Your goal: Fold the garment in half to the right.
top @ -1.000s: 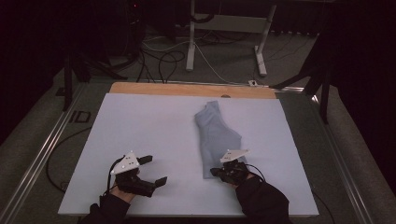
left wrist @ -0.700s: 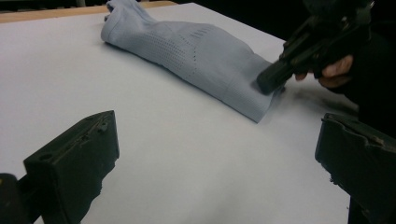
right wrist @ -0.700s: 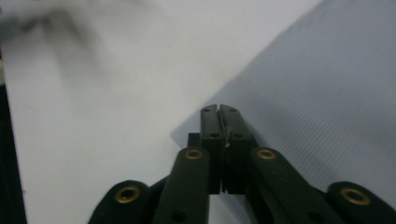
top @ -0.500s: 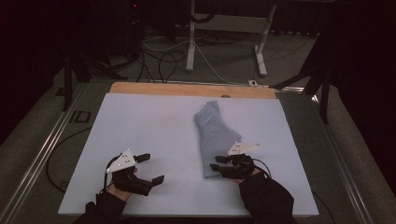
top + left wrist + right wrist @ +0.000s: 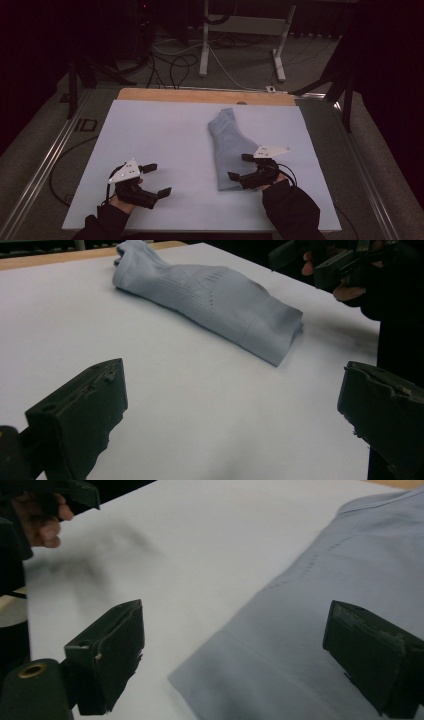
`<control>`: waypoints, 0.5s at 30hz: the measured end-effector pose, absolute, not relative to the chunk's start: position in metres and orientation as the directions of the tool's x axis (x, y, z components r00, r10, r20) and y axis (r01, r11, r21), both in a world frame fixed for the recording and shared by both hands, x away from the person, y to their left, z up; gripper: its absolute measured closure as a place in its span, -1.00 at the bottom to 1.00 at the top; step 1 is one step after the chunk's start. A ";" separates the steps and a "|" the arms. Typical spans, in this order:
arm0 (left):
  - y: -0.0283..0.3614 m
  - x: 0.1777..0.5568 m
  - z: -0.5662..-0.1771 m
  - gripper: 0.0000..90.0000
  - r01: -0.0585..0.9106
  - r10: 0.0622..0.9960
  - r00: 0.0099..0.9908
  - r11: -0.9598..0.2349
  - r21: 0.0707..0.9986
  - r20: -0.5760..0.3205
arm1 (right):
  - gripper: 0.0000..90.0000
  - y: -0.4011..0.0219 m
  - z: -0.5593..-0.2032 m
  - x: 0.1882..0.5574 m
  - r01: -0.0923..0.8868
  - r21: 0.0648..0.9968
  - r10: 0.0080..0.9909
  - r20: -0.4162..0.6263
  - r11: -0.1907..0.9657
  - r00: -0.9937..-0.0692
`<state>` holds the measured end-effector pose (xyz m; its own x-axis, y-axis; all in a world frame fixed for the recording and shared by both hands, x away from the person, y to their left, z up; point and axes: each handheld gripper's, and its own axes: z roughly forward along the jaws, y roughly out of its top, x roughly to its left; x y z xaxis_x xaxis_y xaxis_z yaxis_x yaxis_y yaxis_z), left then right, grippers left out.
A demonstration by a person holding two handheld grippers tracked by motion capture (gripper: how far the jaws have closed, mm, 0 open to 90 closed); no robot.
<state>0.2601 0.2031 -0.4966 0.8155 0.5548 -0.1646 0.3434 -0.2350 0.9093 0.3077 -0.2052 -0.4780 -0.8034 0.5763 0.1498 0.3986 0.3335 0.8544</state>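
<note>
A folded pale blue garment (image 5: pixel 229 147) lies lengthwise on the white table (image 5: pixel 165 145), right of centre. It also lies ahead in the left gripper view (image 5: pixel 215 295) and close up in the right gripper view (image 5: pixel 340 595). My right gripper (image 5: pixel 241 167) is open, its jaws over the garment's near end (image 5: pixel 240 660). My left gripper (image 5: pixel 156 179) is open above bare table at the front left, pointing toward the garment, well apart from it.
A wooden strip (image 5: pixel 205 96) runs along the table's far edge. Metal rails (image 5: pixel 45 165) flank the table. Cables and a white stand (image 5: pixel 240 30) lie on the floor beyond. The other hand's gripper (image 5: pixel 345 265) shows far right in the left gripper view.
My right gripper has shifted slightly forward and left over the garment's near end. My left gripper has drifted a little back toward the front edge, still open.
</note>
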 end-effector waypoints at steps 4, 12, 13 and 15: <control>0.209 0.260 -0.496 -0.99 0.337 0.564 0.812 -0.244 0.909 -0.149 | -0.79 -0.215 -0.473 0.307 0.383 0.859 0.581 0.128 0.340 -0.804; 0.223 0.259 -0.499 -0.99 0.341 0.587 0.798 -0.248 0.907 -0.139 | -0.79 -0.236 -0.474 0.301 0.371 0.865 0.601 0.106 0.338 -0.792; 0.224 0.259 -0.499 -0.99 0.339 0.589 0.797 -0.248 0.907 -0.137 | -0.79 -0.238 -0.476 0.301 0.372 0.866 0.599 0.109 0.335 -0.793; 0.228 0.258 -0.500 -0.99 0.339 0.594 0.793 -0.250 0.907 -0.133 | -0.79 -0.243 -0.479 0.298 0.375 0.867 0.612 0.107 0.328 -0.783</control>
